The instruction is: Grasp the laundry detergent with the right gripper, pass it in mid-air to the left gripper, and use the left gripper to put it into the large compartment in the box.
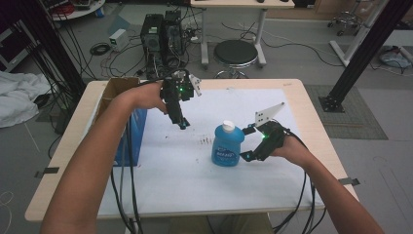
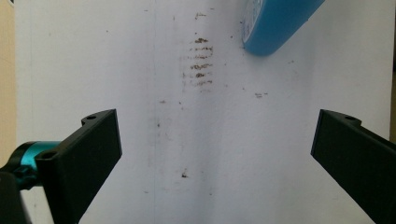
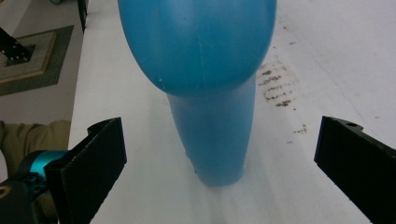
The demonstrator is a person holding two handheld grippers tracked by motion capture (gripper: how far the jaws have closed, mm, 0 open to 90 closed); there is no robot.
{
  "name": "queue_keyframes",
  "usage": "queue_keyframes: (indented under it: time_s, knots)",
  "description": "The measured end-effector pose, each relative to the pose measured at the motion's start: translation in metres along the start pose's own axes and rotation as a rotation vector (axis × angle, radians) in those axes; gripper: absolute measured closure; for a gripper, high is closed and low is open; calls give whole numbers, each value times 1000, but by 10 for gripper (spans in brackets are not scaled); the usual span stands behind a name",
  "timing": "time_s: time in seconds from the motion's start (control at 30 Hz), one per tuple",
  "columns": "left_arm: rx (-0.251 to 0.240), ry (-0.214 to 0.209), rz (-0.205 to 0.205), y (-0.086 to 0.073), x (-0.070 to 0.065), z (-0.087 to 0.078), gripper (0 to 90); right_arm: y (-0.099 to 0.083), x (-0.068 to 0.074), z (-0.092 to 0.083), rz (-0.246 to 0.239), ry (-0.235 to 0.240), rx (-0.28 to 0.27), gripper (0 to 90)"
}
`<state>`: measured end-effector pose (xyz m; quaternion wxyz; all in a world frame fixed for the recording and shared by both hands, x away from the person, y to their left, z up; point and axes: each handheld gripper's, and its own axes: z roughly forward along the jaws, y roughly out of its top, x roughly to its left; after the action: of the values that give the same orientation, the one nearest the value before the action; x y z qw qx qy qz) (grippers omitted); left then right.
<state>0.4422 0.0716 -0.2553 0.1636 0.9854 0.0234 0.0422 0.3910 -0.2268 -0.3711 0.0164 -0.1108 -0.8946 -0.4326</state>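
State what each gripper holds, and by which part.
Nothing is held. The right gripper stands open beside the blue bottle; the left gripper is open above the table.

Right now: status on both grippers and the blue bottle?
Right gripper open, jaws flanking blue bottle, not touching. Left gripper open, above the white mat, apart from bottle. Bottle upright, white cap on. Nothing blocking.

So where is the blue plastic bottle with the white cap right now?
In the high view the blue plastic bottle stands upright mid-table on the white mat, just left of the open right gripper.
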Motion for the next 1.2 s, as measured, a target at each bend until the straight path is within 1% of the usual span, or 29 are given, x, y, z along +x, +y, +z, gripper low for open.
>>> queue_keyframes:
  time_s: [0.13, 0.3, 0.57, 0.63, 0.8, 0.9, 1.0, 1.07, 1.2]
  knots:
    - [1, -1, -3, 0, 1, 1, 17, -2, -1, 6, -4, 3, -18, 12]
    - [-1, -1, -7, 0, 1, 1, 17, -3, -1, 11, 11, 5, -47, 12]
    - [-3, 4, -7, -3, 1, 1, 17, -3, 0, 21, 11, 14, -61, 12]
    - [-2, 4, -16, -3, 1, 2, 18, -3, -1, 22, 15, 13, -73, 12]
    - [-4, 6, -17, -4, 1, 1, 17, -2, 0, 28, 18, 10, -96, 12]
    - [-2, 7, -17, -4, 1, 1, 18, -2, 1, 33, 14, 14, -98, 13]
    - [-5, 9, -19, -5, 1, 1, 17, -3, 2, 36, 21, 16, -111, 28]
    - [-3, 11, -15, -5, 1, 1, 18, -4, 1, 37, 25, 15, -123, 29]
    - [-6, 15, -20, -5, 2, 1, 17, -5, 1, 41, 31, 11, -136, 32]
